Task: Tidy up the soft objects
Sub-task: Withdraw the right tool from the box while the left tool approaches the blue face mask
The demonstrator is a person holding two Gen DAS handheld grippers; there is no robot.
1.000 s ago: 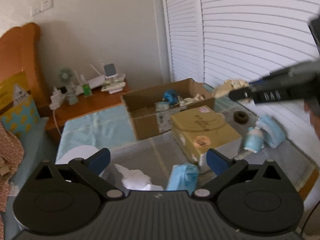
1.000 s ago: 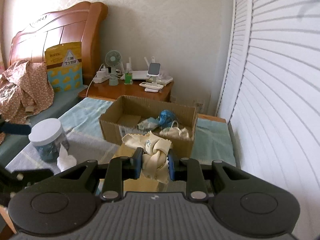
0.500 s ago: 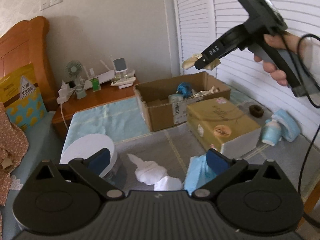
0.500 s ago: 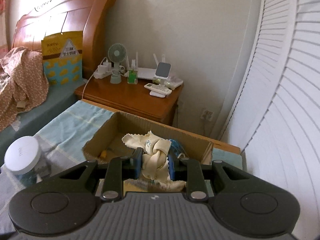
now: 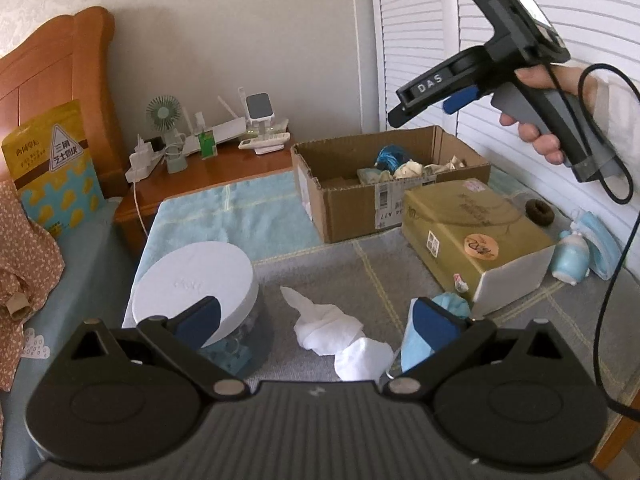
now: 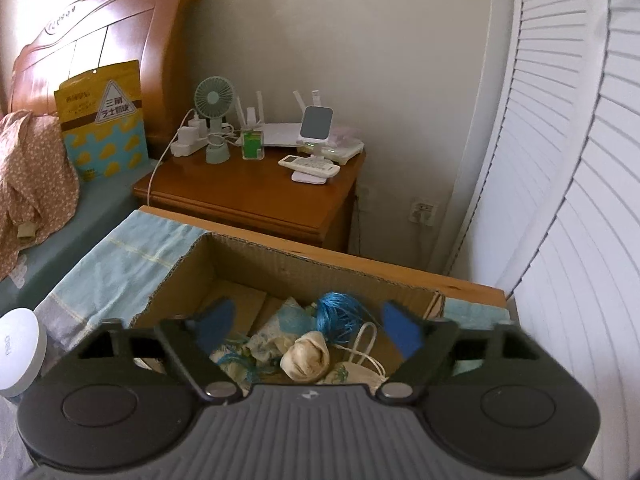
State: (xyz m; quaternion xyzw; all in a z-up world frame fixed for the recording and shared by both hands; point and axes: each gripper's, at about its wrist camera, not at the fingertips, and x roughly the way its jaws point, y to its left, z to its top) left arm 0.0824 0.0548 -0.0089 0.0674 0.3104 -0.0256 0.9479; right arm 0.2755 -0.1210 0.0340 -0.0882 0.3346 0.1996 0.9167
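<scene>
While the right gripper (image 6: 306,326) hangs over the cardboard box (image 6: 280,268), its fingers (image 6: 400,332) are spreading wide w/ nothing between them. Cream knotted cloth (image 6: 306,356) lies below them in the box, atop blue string (image 6: 340,314) and other soft bits. Judged step: drop-off of one soft item, release just about done.

Left gripper (image 5: 316,322) hovers low over the tabletop (image 5: 360,260), fingers (image 5: 434,326) released, empty. White rag (image 5: 332,330) lies between them, apart from both; blue face mask (image 5: 424,340) sits just by the right-side finger. White-lid jar (image 5: 196,288) close on the left.

Next, prob.: left drops onto the rag, clamps, carries it to the box. Rag is limp, so grab the bunched middle. Keep clear of the jar. Right needs to back off the box first.
</scene>
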